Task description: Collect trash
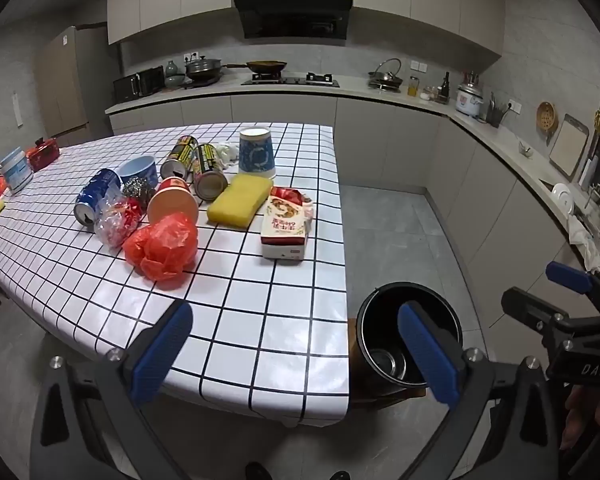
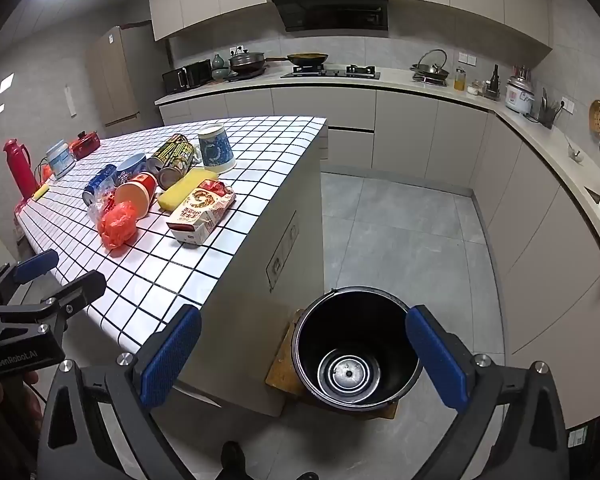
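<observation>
Jaws of both grippers stand wide apart and hold nothing: left gripper [image 1: 296,354] hangs over the near corner of the counter [image 1: 236,320], right gripper [image 2: 304,360] sits off the counter's end, above the bin [image 2: 356,344]. Bin: black bucket on a low wooden stand on the floor, just beside the counter's end, empty, shiny base showing. Step in hand, as judged: first pick, not yet begun. Trash is clustered mid-counter, well apart from both grippers. Nearest pieces: carton [image 1: 286,226], lying flat, top torn open, and red bag [image 1: 162,246], crumpled and soft. Behind them: sponge [image 1: 240,200], paper cup [image 1: 172,204] on its side, blue can [image 1: 96,196] and two dark cans [image 1: 198,164], all toppled. Advice: take the carton first, across its narrow sides; pinch the bag at a fold, since it will squash; approach the cans across the barrel, as they may roll.
</observation>
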Demonstrator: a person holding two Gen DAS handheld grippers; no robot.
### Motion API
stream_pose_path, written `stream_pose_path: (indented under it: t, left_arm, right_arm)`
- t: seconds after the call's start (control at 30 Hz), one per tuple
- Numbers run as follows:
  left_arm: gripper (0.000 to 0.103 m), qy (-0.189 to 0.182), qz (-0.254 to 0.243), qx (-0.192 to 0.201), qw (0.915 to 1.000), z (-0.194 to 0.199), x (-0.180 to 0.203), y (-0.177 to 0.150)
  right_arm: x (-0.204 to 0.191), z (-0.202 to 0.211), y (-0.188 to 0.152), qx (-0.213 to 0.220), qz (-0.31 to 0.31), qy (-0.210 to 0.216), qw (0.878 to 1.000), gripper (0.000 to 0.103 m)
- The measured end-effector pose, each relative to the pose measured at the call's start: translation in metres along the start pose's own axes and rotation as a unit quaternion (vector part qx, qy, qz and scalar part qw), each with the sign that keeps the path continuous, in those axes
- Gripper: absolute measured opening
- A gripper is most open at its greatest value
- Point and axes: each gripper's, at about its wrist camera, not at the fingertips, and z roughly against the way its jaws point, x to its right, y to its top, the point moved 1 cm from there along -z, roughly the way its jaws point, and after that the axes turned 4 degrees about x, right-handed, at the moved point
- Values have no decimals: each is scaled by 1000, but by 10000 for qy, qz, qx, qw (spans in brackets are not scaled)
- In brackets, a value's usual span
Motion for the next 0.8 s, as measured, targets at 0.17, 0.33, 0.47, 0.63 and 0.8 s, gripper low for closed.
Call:
stream_pose_path:
  t: [0.17,0.33,0.47,0.63,0.8]
  left_arm:
    - [103,-36,-5,-15,10000,1,0,-1]
    - [103,10,4,-41,10000,-3,-5,1]
    - [103,15,12,-51,10000,-4,-8,2]
    - [103,60,-5,-55,10000,-5,-3,1]
    - [103,65,14,-60,10000,-7,-5,1]
  right_arm:
    - [0,-1,2,25,5,3,10000,103]
    - [0,-2,2,27,6,5,10000,103]
    - [-2,-3,4,31,-1,13,10000,103]
    - [-1,-4,7,39,-9,23,10000,103]
    - [-1,-3,7,40,-6,19,10000,103]
